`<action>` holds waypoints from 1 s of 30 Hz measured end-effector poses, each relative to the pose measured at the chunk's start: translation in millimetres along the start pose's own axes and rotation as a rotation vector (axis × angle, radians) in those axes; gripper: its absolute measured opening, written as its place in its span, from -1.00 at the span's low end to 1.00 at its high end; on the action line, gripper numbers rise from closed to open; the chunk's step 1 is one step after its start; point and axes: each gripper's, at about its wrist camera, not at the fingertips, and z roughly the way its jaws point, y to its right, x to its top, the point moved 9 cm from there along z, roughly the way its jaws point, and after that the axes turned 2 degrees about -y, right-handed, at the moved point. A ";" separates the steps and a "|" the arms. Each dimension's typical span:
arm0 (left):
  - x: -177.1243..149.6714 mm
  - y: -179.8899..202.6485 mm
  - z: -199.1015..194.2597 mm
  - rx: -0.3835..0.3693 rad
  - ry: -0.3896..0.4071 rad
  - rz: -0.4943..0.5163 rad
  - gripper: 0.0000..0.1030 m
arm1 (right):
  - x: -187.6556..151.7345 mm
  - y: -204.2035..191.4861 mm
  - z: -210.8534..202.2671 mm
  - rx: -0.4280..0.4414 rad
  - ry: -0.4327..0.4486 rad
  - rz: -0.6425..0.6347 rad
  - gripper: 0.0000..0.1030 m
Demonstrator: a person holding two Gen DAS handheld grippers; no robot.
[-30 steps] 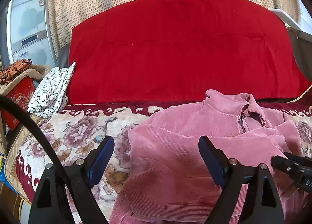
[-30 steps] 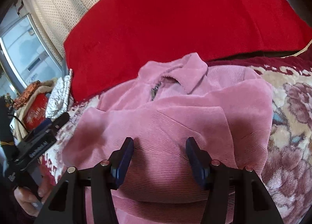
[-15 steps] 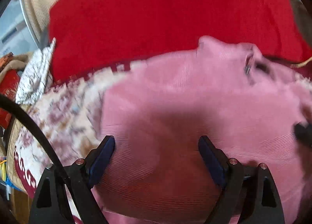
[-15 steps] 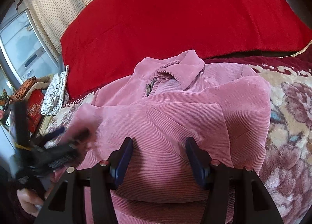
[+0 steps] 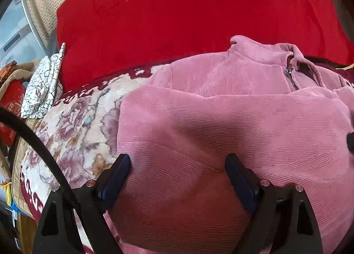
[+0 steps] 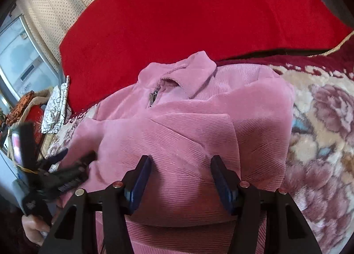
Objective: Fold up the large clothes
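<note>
Jacket: a pink corduroy jacket (image 5: 232, 125) is being shown spread over the middle and lower right of the left wrist view, folded in layers, with its collar and zipper lying toward the upper right; in the right wrist view it (image 6: 177, 125) is filling the centre of the frame.
Collar: the collar (image 6: 188, 70) is being seen turned toward the red backrest, at the upper centre of the right wrist view, with the zipper (image 6: 152, 97) just below it.
Left gripper: the left gripper (image 5: 177, 163) is being held wide apart at the bottom centre of its own view, low over the folded jacket, with nothing being gripped between the blue pads (image 5: 117, 176); whether the tips are touching the cloth cannot be told. In the right wrist view it (image 6: 66, 163) is being seen blurred at the lower left, at the jacket's left edge.
Right gripper: the right gripper (image 6: 180, 165) is being held wide apart at the bottom centre of its view, over the jacket's lower layers, with no cloth being pinched.
Blanket: a flowered blanket (image 5: 77, 134) is being seen under the jacket, at the lower left of the left wrist view and at the right of the right wrist view.
Backrest: a red cushion (image 5: 188, 21) is being shown filling the upper part of both views.
Side cloth: a white cloth with black crackle lines (image 5: 44, 86) is being seen at the left edge, beside the red cushion.
</note>
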 end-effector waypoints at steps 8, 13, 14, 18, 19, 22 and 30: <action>17.7 -9.0 -34.2 -0.055 0.124 -0.055 0.71 | 12.1 10.3 -17.9 0.002 0.051 0.025 0.19; 11.7 3.9 -20.4 -0.053 0.069 -0.004 0.71 | 12.3 17.5 -14.0 -0.002 0.039 0.052 0.19; 6.1 9.6 -10.1 -0.033 0.024 0.031 0.71 | 8.5 18.1 -7.2 -0.015 0.010 0.048 0.18; 6.4 12.6 -12.6 0.026 0.051 0.075 0.71 | 7.1 16.5 -4.0 -0.040 -0.001 0.025 0.19; 7.2 11.9 -15.8 0.019 0.063 0.071 0.71 | 7.9 17.0 -5.8 -0.037 0.006 0.026 0.19; 13.1 10.6 -29.9 -0.026 0.114 0.036 0.71 | 10.8 17.7 -14.9 -0.039 0.048 0.027 0.19; 28.9 13.0 -69.5 -0.060 0.276 0.004 0.71 | 19.1 -3.2 -25.7 -0.154 0.146 -0.143 0.19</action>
